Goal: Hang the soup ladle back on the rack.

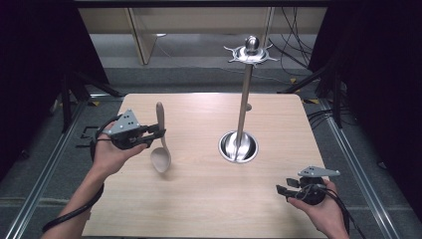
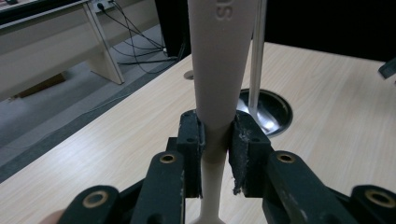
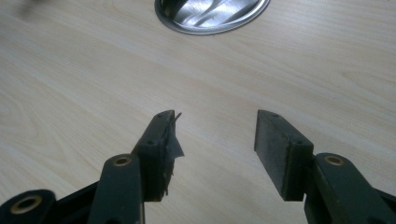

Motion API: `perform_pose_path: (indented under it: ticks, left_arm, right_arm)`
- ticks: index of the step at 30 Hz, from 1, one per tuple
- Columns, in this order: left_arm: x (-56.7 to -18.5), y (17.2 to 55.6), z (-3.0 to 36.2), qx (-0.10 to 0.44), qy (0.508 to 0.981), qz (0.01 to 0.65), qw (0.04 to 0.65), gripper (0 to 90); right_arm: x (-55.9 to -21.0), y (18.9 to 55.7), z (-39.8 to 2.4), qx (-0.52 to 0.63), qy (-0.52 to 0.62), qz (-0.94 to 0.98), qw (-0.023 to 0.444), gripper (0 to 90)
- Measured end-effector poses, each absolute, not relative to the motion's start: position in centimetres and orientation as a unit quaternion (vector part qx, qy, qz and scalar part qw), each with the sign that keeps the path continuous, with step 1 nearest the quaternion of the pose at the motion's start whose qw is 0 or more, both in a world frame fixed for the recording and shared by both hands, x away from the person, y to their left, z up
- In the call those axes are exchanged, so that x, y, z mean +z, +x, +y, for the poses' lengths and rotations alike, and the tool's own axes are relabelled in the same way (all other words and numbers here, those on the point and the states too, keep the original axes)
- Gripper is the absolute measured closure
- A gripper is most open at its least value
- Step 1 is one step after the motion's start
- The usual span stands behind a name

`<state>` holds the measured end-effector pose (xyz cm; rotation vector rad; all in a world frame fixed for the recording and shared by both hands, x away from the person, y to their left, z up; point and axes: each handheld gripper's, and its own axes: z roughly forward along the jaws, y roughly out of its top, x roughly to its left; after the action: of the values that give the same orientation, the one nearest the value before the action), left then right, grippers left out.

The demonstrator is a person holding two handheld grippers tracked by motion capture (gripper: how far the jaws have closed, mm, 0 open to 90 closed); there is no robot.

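One pale beige plastic spoon (image 1: 160,139) is clamped by its handle in the left tool (image 1: 155,134), held above the light wooden bench (image 1: 199,199), long axis running away from the person, bowl nearest. One steel hook stand (image 1: 244,99) lies to its right. The right tool (image 1: 282,190) is held empty, jaws apart.
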<state>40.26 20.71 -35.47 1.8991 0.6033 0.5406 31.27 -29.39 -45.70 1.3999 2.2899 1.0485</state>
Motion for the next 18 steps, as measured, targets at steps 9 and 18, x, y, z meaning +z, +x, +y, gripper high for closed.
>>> perform_pose_path:
  ticks: [9, 18]
  left_arm:
    - [-34.0, 41.2, 19.0, 0.170, 0.784, 0.259, 0.538, 73.9]
    - [-32.7, 41.9, 16.9, 0.157, 0.789, 0.261, 0.533, 73.9]
  right_arm:
    - [-45.5, 31.2, -29.4, 0.361, 0.492, 0.783, 0.125, 48.8]
    - [-45.4, 31.2, -29.5, 0.364, 0.482, 0.784, 0.144, 48.8]
